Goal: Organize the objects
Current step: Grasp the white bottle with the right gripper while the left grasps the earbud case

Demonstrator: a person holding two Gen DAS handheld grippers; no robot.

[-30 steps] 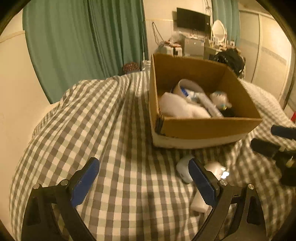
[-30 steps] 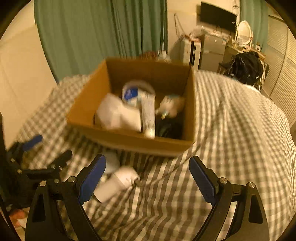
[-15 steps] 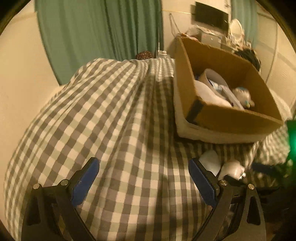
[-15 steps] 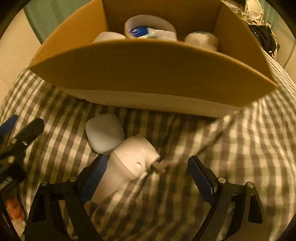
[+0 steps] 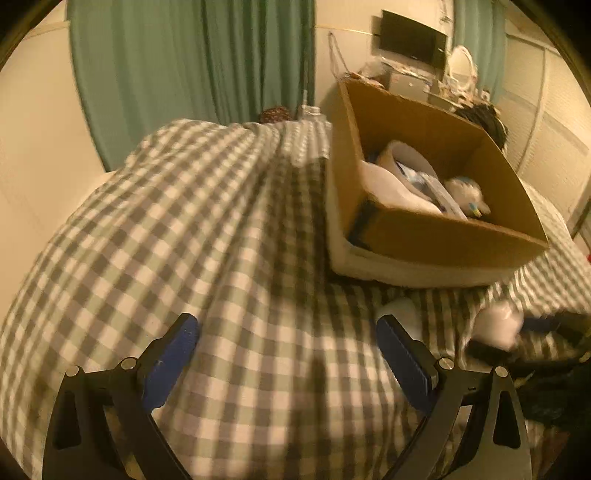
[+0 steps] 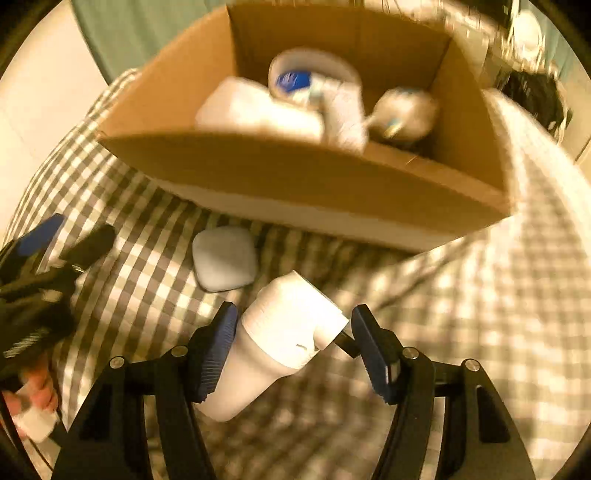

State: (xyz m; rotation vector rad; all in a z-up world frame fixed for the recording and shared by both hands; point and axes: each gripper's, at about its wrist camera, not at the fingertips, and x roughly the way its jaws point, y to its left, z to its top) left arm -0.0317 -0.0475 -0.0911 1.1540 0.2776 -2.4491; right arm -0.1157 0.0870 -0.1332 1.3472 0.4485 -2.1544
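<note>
In the left wrist view, the left gripper (image 5: 284,354) is spread wide with nothing in it, low over the checked blanket (image 5: 177,229). The cardboard box (image 5: 436,236) sits past it and off to its right, with white things already inside. The white plug (image 5: 496,328) lies in front of the box, far over to the right of this gripper, so the left one is not the near one. Behind the box hang green curtains (image 5: 192,66), and there is a dark screen (image 5: 410,35) on the wall. In the right wrist view, the right gripper (image 6: 293,339) is the near one. The white plug (image 6: 284,339) sits right between its blue pads (image 6: 218,343), in front of the box (image 6: 295,177). Its long body points from the gripper up toward the box, leaning a bit right, with its metal pin by the right pad. The jaws look part way in, close to the plug's sides, but I cannot tell if they squeeze it. A small white case (image 6: 224,263) lies between the plug and the box, just beside the plug. I think the plug needs to go in the box. The blanket looks soft and bumpy.
</note>
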